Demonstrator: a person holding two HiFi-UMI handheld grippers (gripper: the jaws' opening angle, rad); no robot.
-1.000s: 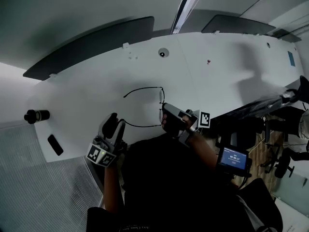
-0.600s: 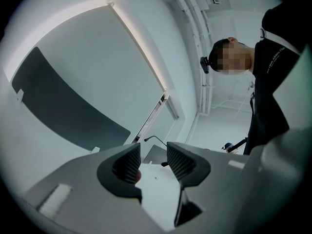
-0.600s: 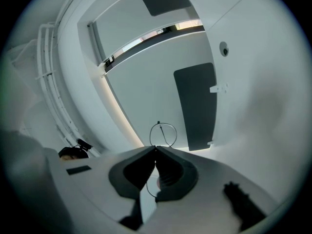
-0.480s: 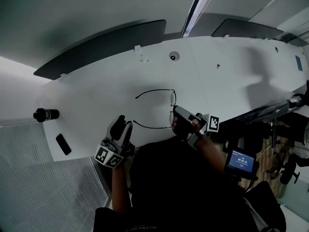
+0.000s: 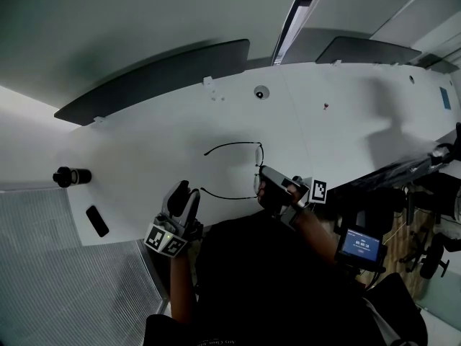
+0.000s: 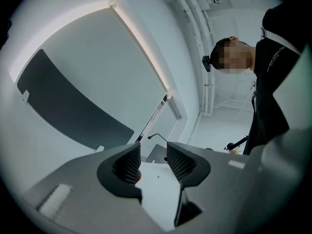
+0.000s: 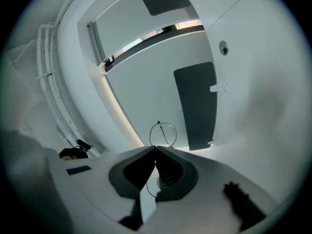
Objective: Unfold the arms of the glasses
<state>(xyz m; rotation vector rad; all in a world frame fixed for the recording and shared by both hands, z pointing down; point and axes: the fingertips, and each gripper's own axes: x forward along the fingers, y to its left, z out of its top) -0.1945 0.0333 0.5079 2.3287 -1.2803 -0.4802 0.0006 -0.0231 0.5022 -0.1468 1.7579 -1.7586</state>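
Thin black wire glasses (image 5: 232, 144) lie on the white table (image 5: 144, 150) with both arms stretched out to the left. My right gripper (image 5: 261, 182) is shut on the frame's front at the near lens. In the right gripper view the jaw tips (image 7: 155, 150) meet on the wire, and one round lens rim (image 7: 163, 123) sticks out beyond them. My left gripper (image 5: 184, 193) hovers by the table's near edge, just left of the near arm's tip and apart from it. In its own view the left gripper (image 6: 153, 152) stands open with nothing between the pads.
A black cylinder (image 5: 72, 176) and a flat black slab (image 5: 96, 220) lie at the table's left end. A small round disc (image 5: 261, 92) sits near the far edge. Dark panels (image 5: 155, 78) stand behind the table. A small lit screen (image 5: 358, 245) is at the lower right.
Only the head camera's framing has shifted. The glasses and both grippers keep their places relative to each other.
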